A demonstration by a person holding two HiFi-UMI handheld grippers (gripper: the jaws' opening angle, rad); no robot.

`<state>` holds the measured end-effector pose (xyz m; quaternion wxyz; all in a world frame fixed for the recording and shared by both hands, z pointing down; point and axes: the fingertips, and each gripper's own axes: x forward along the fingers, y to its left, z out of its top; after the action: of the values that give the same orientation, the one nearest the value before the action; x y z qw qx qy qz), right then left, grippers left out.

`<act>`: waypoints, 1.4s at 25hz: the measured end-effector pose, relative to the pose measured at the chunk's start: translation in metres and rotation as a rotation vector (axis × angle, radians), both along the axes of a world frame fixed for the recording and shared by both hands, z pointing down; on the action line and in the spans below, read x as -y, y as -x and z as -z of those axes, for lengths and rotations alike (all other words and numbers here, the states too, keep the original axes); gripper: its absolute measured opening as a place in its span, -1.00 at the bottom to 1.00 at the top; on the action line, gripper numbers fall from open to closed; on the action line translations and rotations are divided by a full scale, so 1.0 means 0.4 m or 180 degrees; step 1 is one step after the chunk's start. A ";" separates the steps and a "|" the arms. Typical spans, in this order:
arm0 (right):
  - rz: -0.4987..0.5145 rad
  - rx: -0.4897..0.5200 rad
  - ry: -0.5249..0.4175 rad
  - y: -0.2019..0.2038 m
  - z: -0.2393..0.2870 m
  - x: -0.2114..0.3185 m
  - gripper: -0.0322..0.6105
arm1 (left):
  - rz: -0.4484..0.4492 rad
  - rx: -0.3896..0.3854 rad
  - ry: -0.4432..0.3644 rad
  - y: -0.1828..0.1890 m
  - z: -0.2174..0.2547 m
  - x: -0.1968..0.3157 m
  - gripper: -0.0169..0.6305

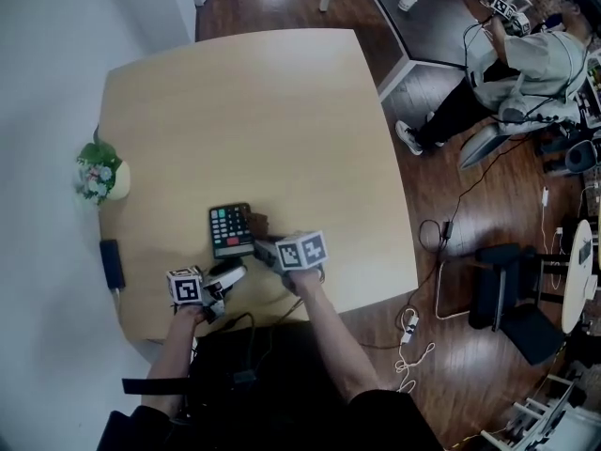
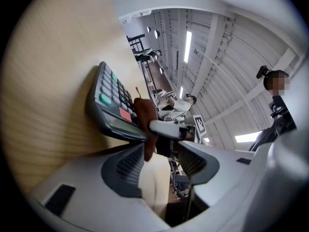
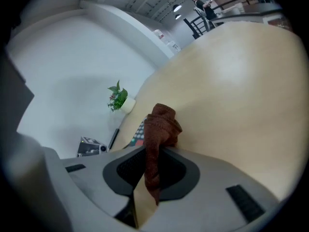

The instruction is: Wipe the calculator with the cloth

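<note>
We clench our right tongs (image 3: 157, 154) on the crumpled brown cloth (image 3: 160, 125), just beside the right edge of the dark rectangular plastic calculator (image 1: 230, 230) lying on the pale wooden surface (image 1: 272, 111). Our left tongs (image 1: 229, 272), near the calculator's front edge, stand released, gripping nothing.

One calculator (image 1: 230, 229), one cloth (image 3: 161, 124), one plant (image 1: 97, 169)

wooden table (image 1: 282, 92) | calculator (image 1: 230, 229) | small plant (image 1: 99, 172) | dark slab (image 1: 112, 263), perhaps remote
</note>
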<state>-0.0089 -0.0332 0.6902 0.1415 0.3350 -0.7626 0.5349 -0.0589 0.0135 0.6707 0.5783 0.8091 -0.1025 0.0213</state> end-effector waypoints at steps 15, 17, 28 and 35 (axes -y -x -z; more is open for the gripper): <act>0.0444 -0.0712 -0.0783 -0.023 0.004 0.308 -0.70 | 0.0135 -0.0038 0.0064 -0.010 -0.016 0.004 -0.28; 0.0536 -0.0628 -0.0618 -0.002 -0.019 0.281 -0.69 | 0.0137 0.0164 0.0010 0.001 -0.034 0.004 -0.28; -0.0141 0.0260 -0.0062 0.017 0.054 -0.149 -0.70 | 0.0186 -0.0006 0.0068 -0.007 -0.018 0.014 -0.28; -0.0557 0.0024 -0.0146 -0.071 0.088 -0.265 -0.70 | -0.0883 0.1148 -0.1616 0.050 0.071 -0.079 -0.27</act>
<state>0.0193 0.0730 0.6550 0.0836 0.4015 -0.7431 0.5288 -0.0789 0.0452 0.6422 0.3226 0.9167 -0.0941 0.2163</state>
